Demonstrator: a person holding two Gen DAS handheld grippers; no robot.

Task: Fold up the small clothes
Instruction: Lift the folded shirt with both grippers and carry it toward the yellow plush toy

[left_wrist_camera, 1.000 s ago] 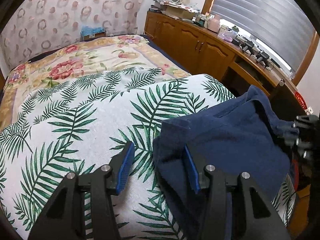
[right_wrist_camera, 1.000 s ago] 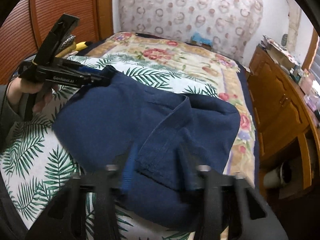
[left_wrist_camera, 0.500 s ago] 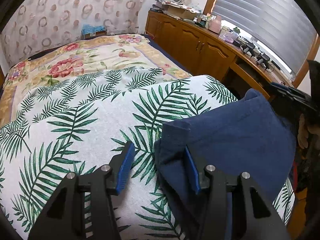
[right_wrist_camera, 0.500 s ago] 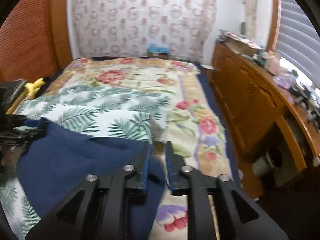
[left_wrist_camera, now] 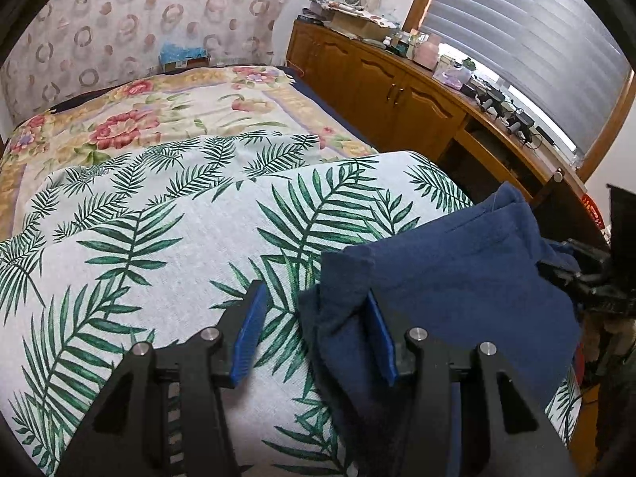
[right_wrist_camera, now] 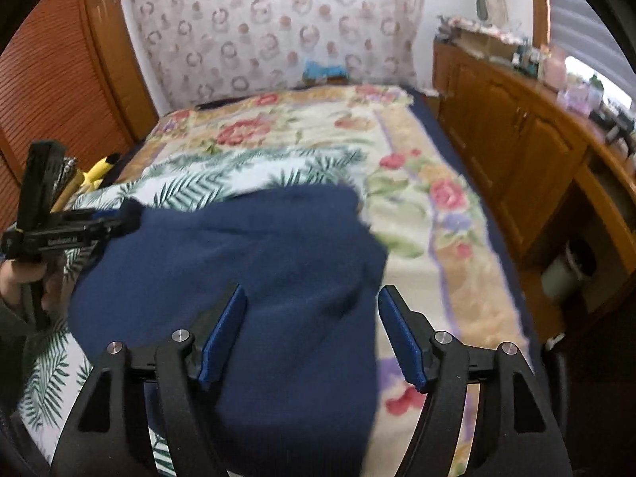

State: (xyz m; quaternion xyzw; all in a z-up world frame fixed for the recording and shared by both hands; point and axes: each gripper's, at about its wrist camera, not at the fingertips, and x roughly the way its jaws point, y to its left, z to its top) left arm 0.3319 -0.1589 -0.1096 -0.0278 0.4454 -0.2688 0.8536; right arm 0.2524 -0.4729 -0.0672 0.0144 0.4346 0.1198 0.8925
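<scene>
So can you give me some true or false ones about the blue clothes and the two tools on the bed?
1. The right tool is wide open. True.
2. The blue garment lies on the wooden cabinets. False: it lies on the bed, partly on the palm-leaf cover.
3. The left tool is shut tight. False: its blue fingers stand apart, with an edge of the garment between them.
4. The far part of the bed has a flower-pattern blanket. True.
5. The window blind is bright red. False: it is pale grey.
</scene>
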